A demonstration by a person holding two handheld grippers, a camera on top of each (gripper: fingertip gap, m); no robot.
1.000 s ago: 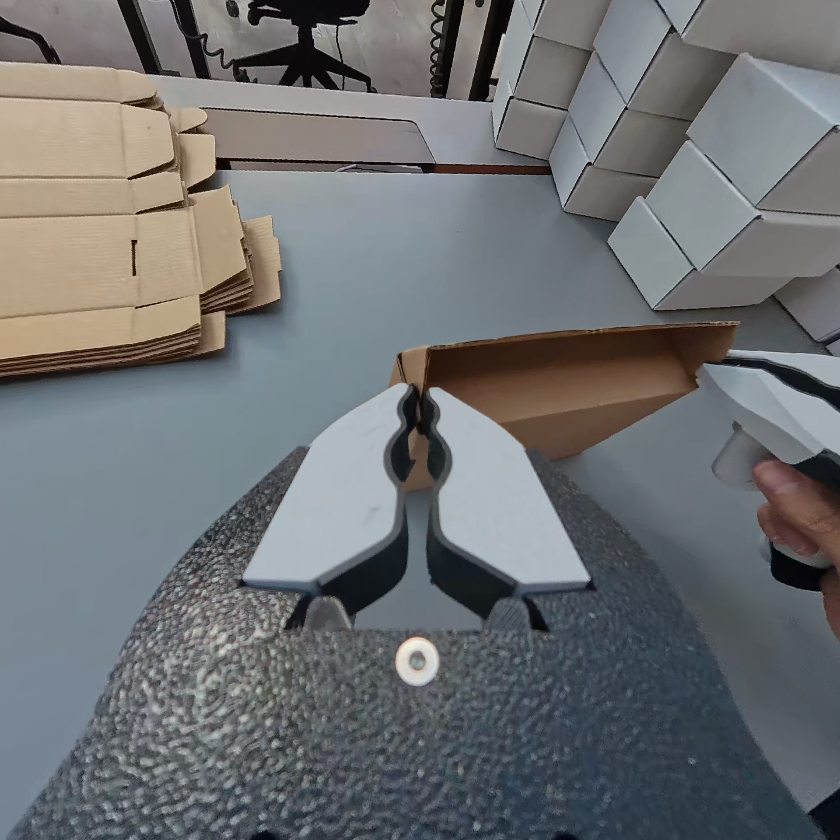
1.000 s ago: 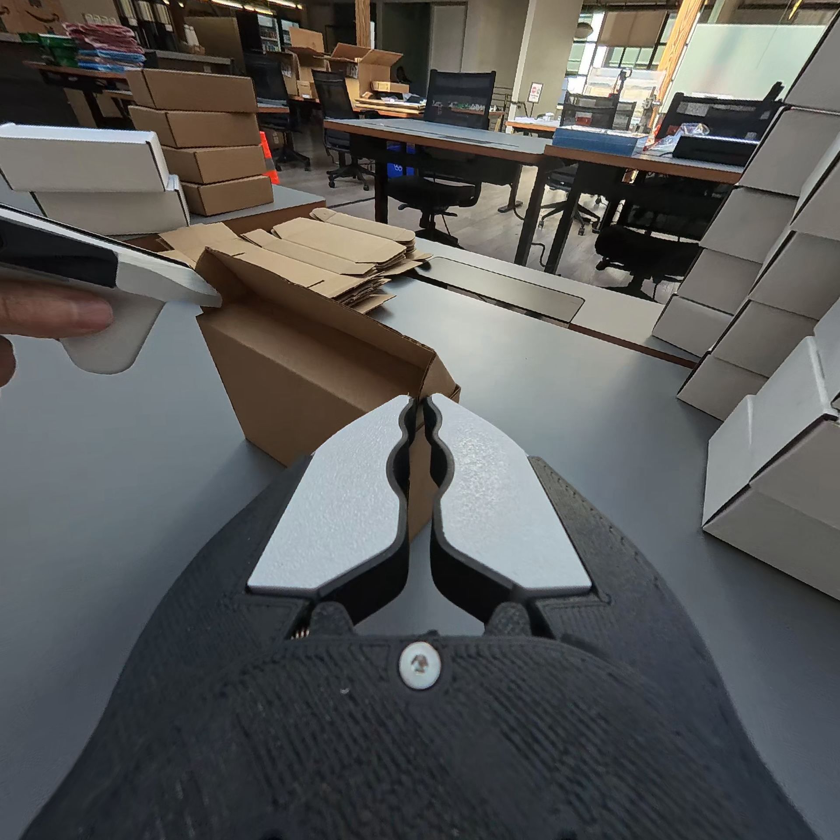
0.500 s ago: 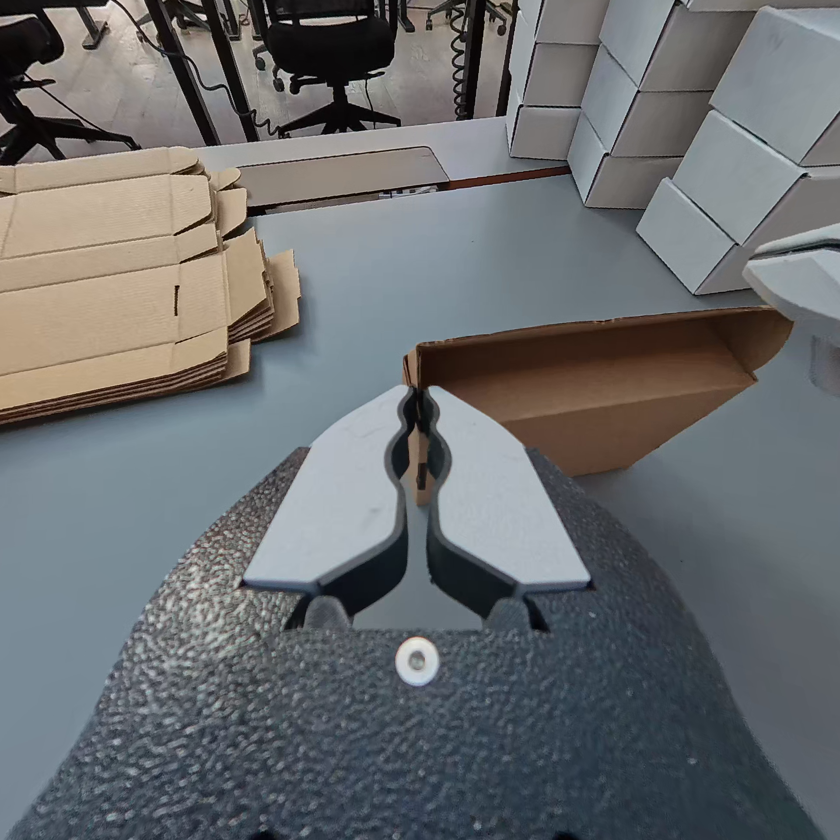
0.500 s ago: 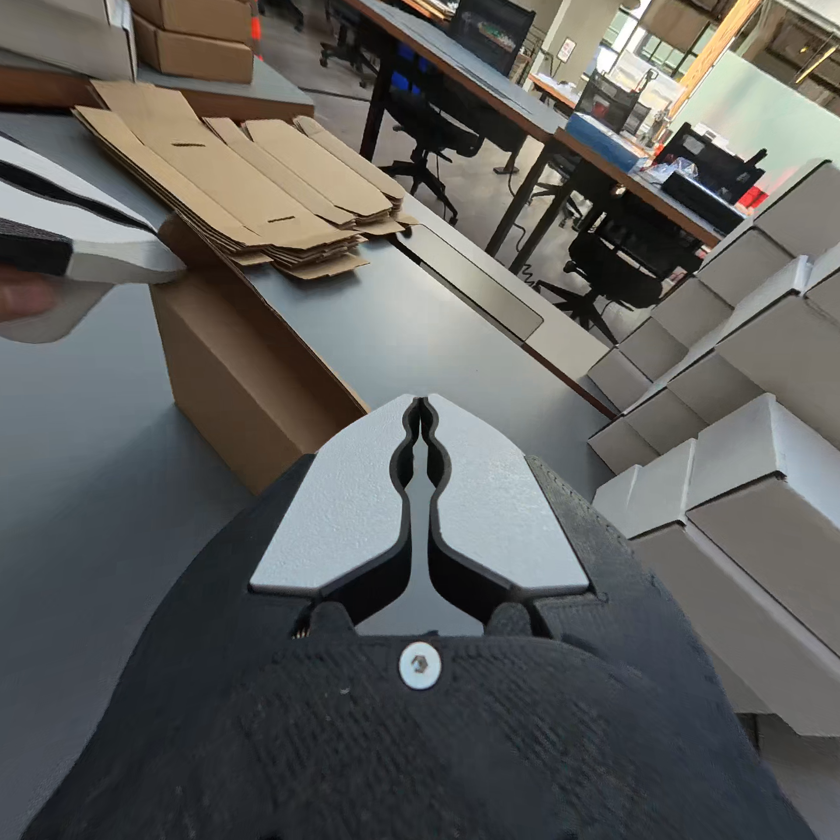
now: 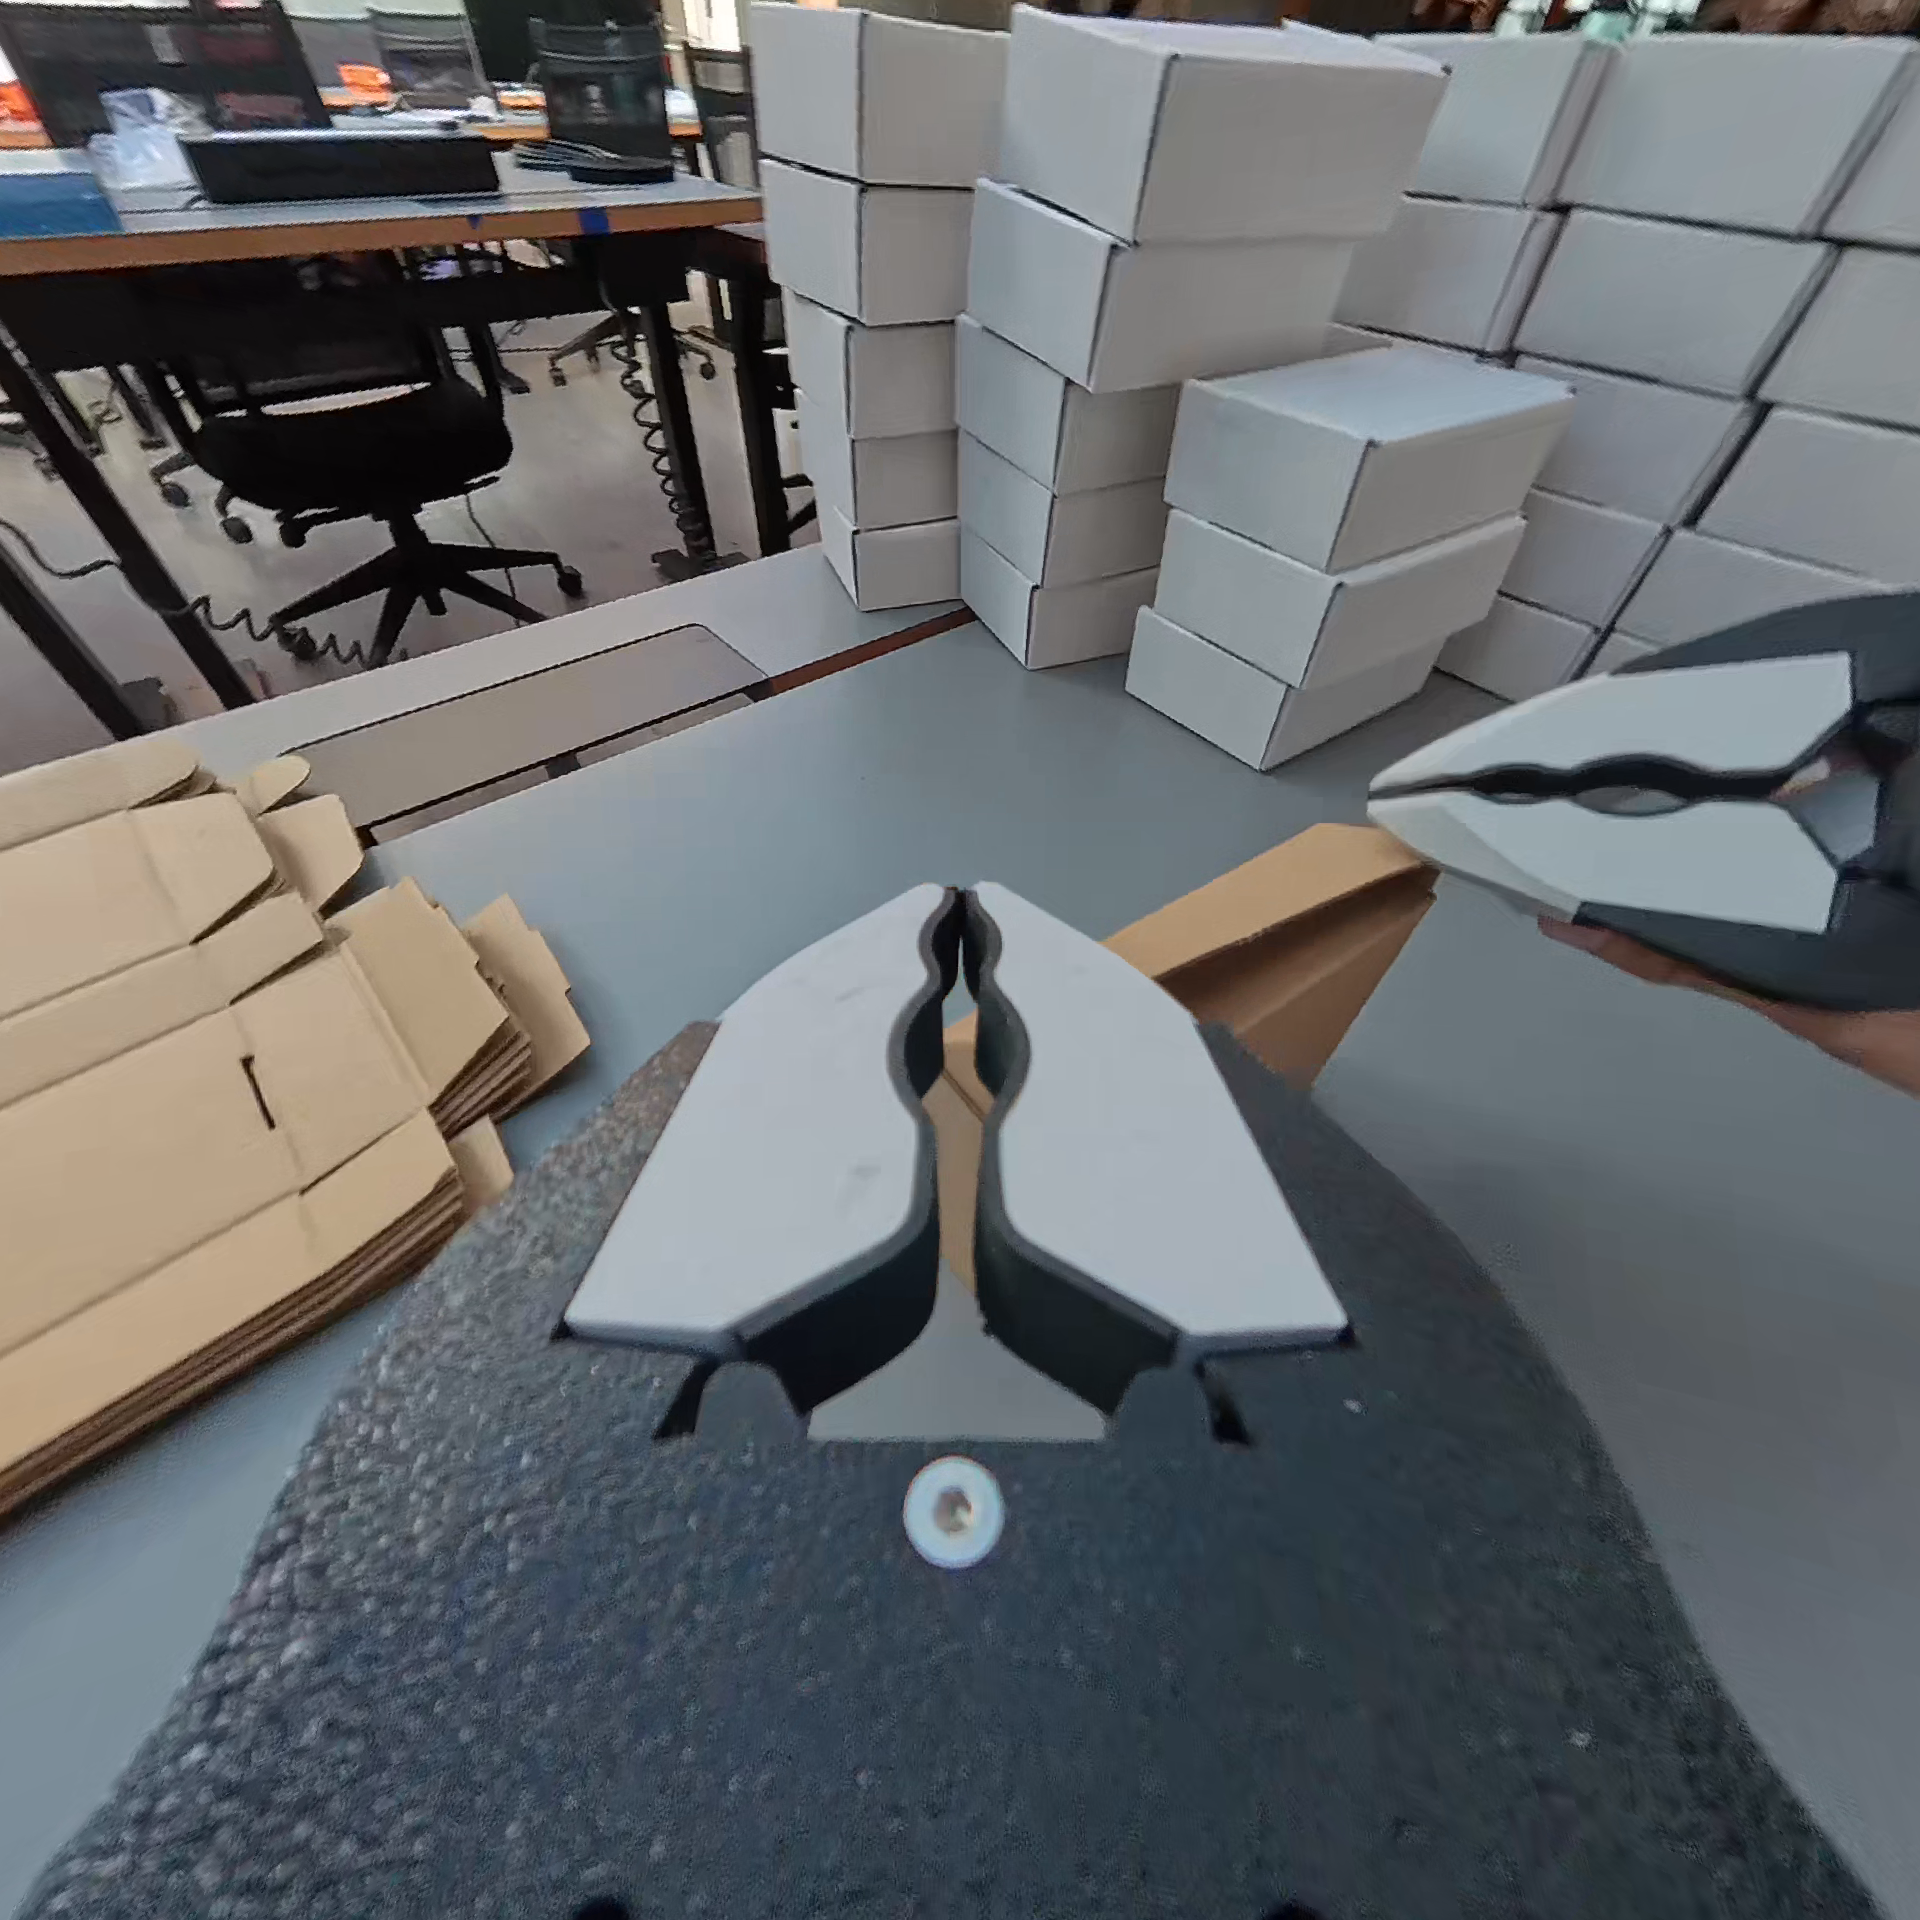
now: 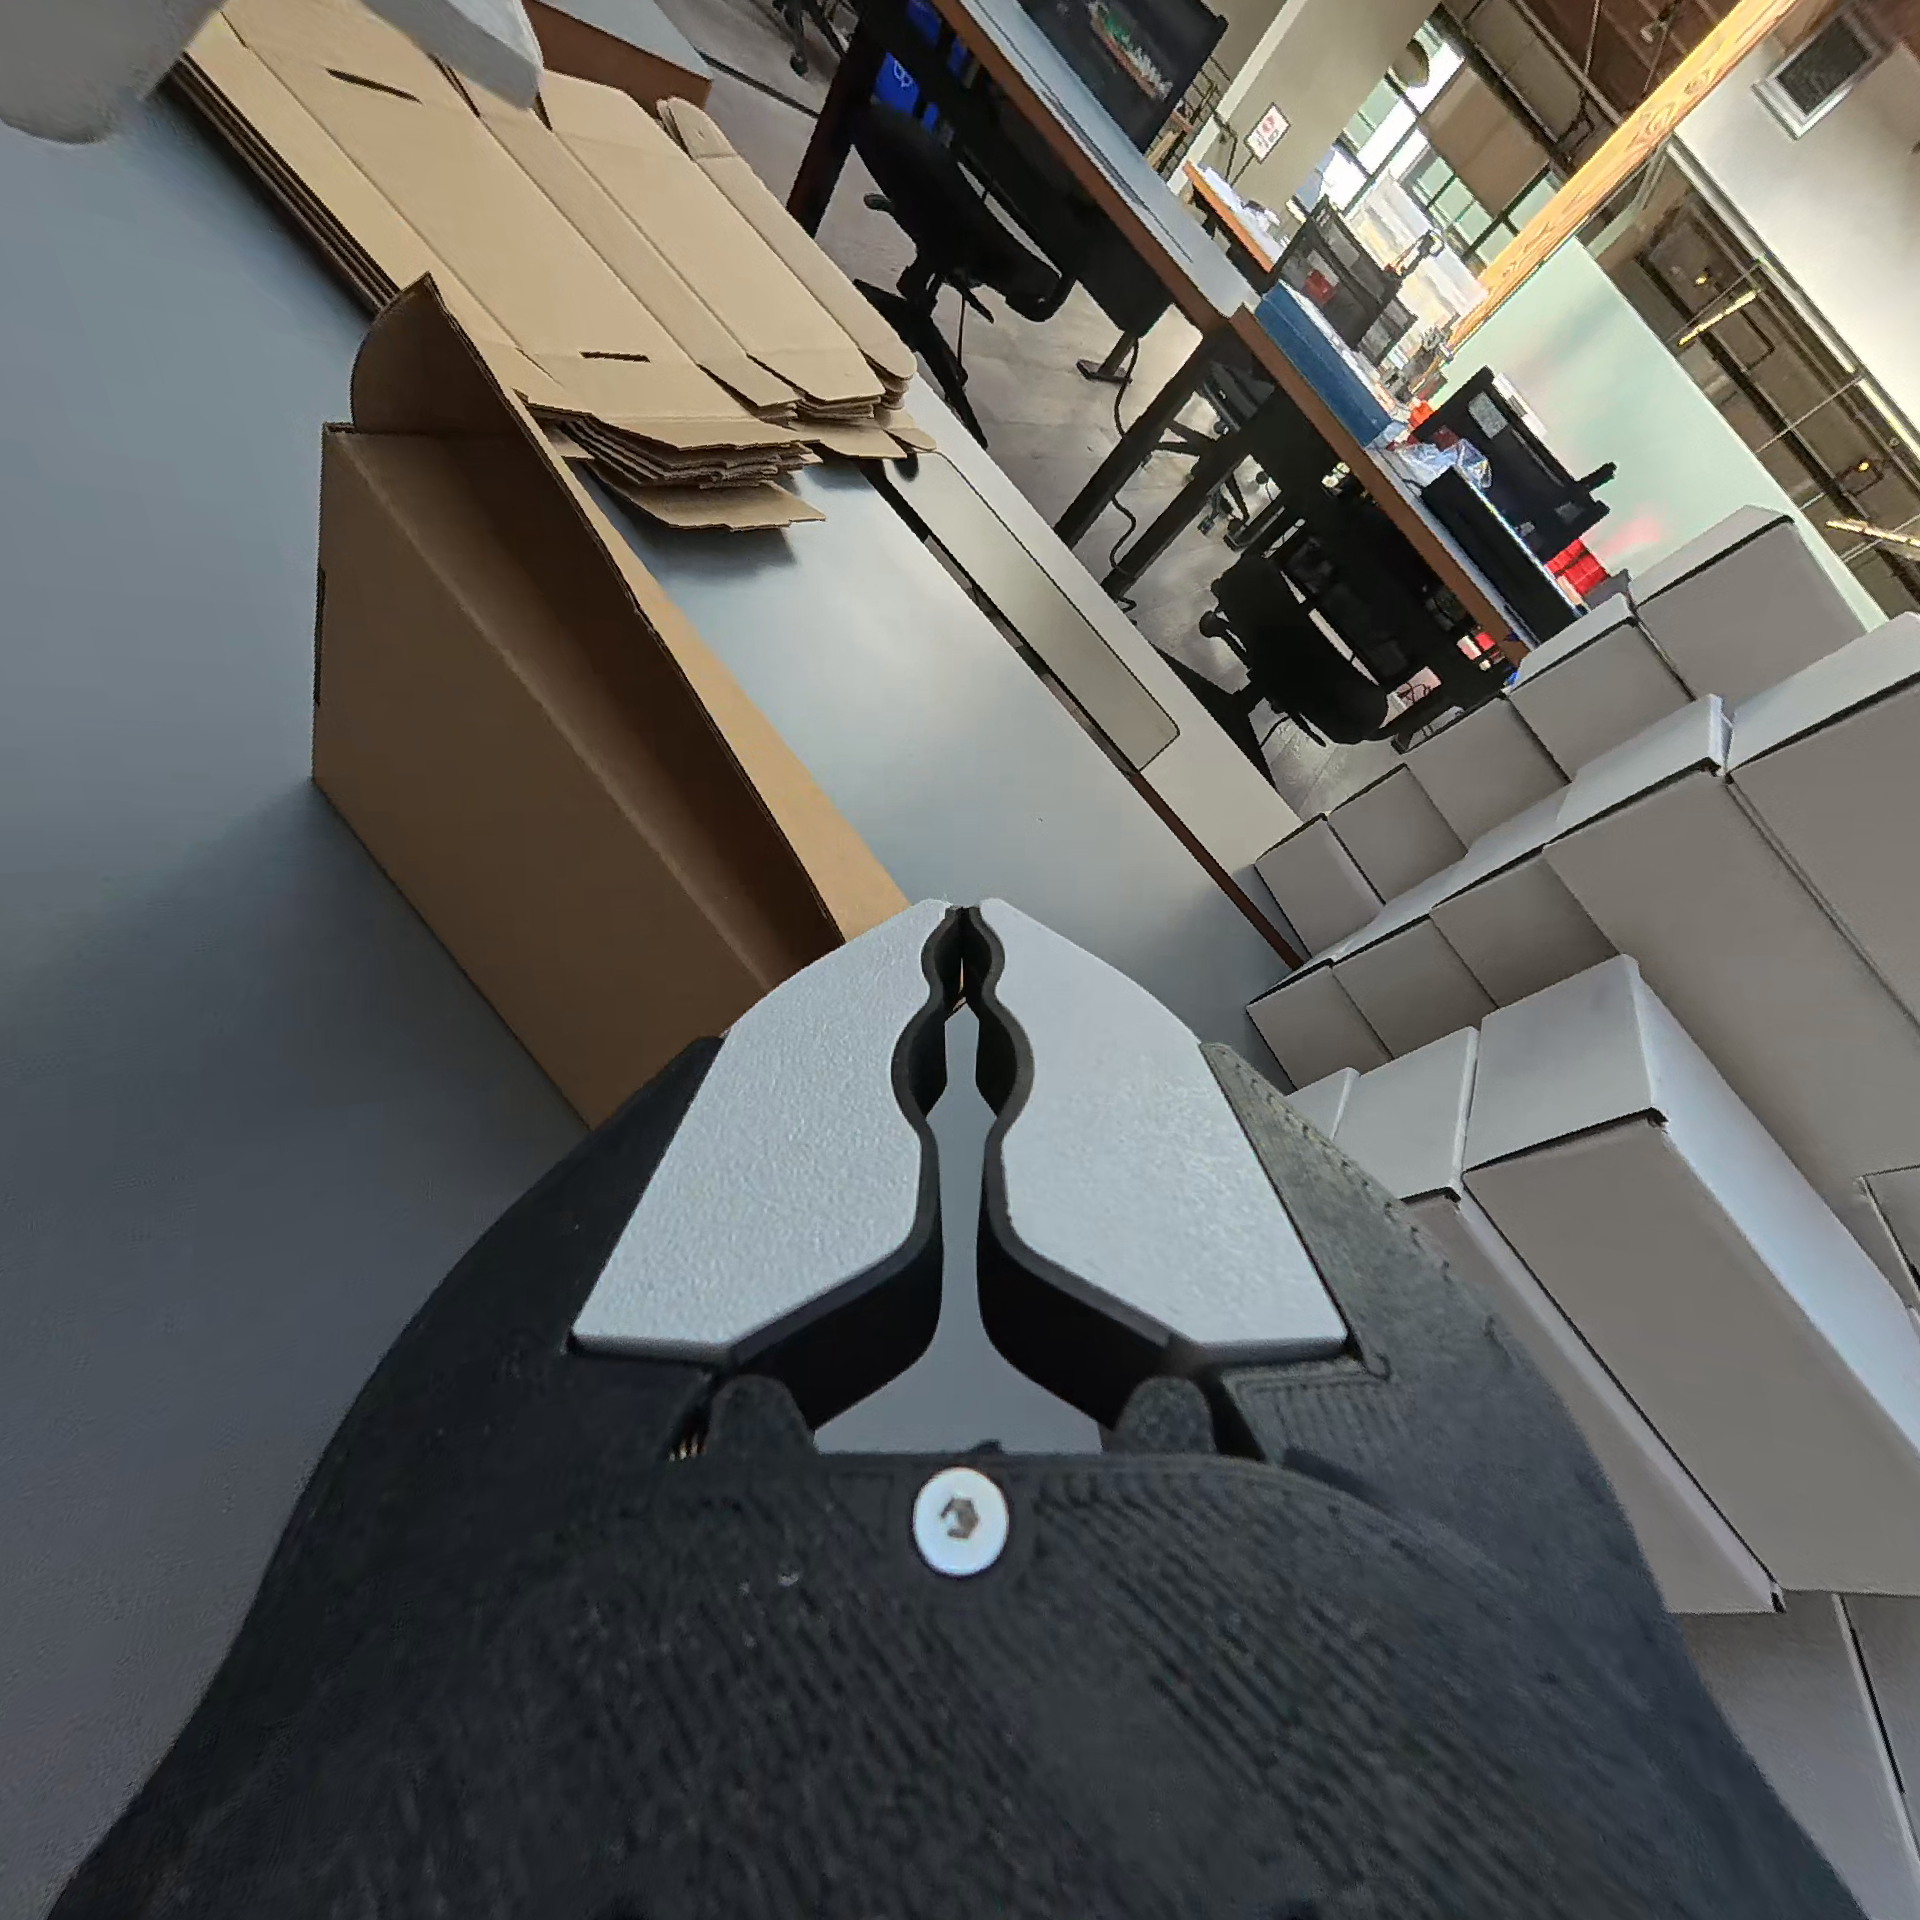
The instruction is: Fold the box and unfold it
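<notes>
A brown cardboard box [image 5: 1278, 956], partly folded and skewed, stands on the grey table [image 5: 727, 821]. It also shows in the right wrist view [image 6: 540, 727] with one end flap raised. My left gripper [image 5: 958, 896] is shut and empty, held above the box's near end. Cardboard shows below through the gap between its fingers. My right gripper [image 6: 963, 916] is shut and empty, tilted, just off the box's other end. In the left wrist view the right gripper [image 5: 1380, 818] hovers just above that end.
A stack of flat cardboard blanks [image 5: 208, 1091] lies at the left, also seen in the right wrist view [image 6: 644, 312]. Stacked white boxes [image 5: 1351, 468] wall off the right and back [image 6: 1610, 1195]. A hand [image 5: 1766, 1018] holds the right gripper. Desks and chairs stand beyond the table edge.
Both grippers were pinched on the box's end corners. They have come off it and risen, tilting upward. The box now rests alone on the table.
</notes>
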